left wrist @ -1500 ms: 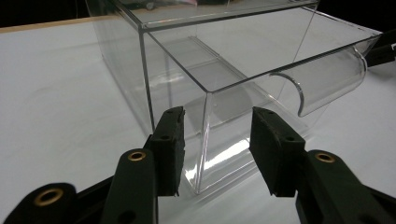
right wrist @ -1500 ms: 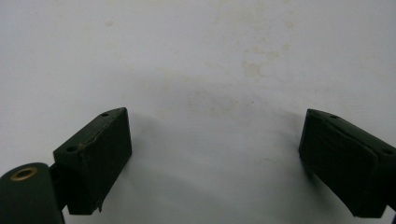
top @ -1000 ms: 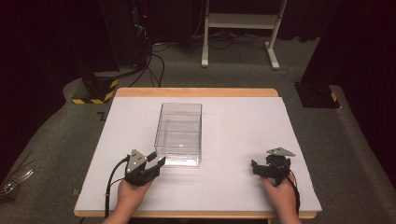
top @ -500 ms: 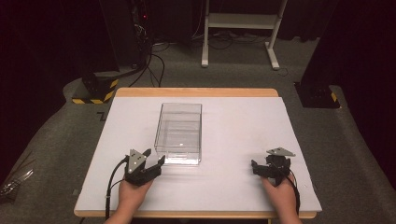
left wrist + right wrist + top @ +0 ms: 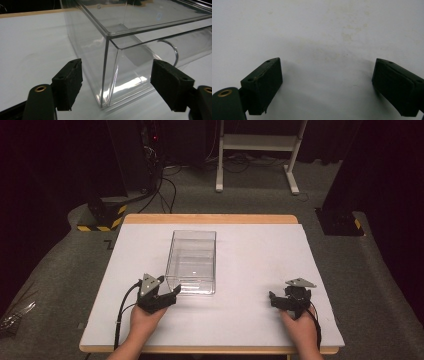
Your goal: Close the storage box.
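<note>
A clear plastic box stands open-topped on the white table cover, left of the middle. My left gripper sits at the box's near left corner. In the left gripper view the box corner stands just ahead of my left gripper; its jaws are opening and the pads do not touch the box. My right gripper rests near the front right of the table. In the right gripper view my right gripper stands open over the bare cover, with nothing between its jaws.
The wooden table edge borders the cover at the back. On the floor behind are a white metal stand, cables and yellow-black striped feet. A dark base stands at the right.
My left gripper's jaws have spread apart beside the box's near left corner. The right gripper and the box have not moved.
</note>
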A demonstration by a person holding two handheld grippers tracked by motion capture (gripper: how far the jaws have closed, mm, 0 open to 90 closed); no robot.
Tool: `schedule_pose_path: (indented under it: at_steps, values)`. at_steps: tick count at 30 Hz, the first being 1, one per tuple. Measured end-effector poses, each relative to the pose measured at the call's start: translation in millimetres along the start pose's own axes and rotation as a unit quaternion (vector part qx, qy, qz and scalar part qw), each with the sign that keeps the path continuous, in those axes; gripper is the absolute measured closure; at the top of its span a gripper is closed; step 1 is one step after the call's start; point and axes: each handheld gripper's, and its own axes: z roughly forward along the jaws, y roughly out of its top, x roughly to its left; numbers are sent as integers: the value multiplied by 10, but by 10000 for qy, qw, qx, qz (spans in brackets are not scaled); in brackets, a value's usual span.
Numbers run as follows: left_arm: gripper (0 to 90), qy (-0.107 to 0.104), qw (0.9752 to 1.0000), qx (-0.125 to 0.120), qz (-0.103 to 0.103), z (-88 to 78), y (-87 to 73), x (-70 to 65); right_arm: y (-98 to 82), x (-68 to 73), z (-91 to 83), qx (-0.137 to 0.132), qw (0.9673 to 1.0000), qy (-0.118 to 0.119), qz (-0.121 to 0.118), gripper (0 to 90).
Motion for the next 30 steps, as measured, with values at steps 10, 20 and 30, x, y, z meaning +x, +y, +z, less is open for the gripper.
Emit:
schedule_pose_path:
  at_steps: [10,20,30]
  values:
    - [259,8,9999,10,-159,115,46,53,1,2,-3,20,10000,4,20,93]
    - [336,-36,9998,67,-193,207,68,43,1,2,-2,9,10000,5,22,94]
    - [332,39,9997,59,-216,245,75,35,1,2,-2,10,10000,4,22,94]
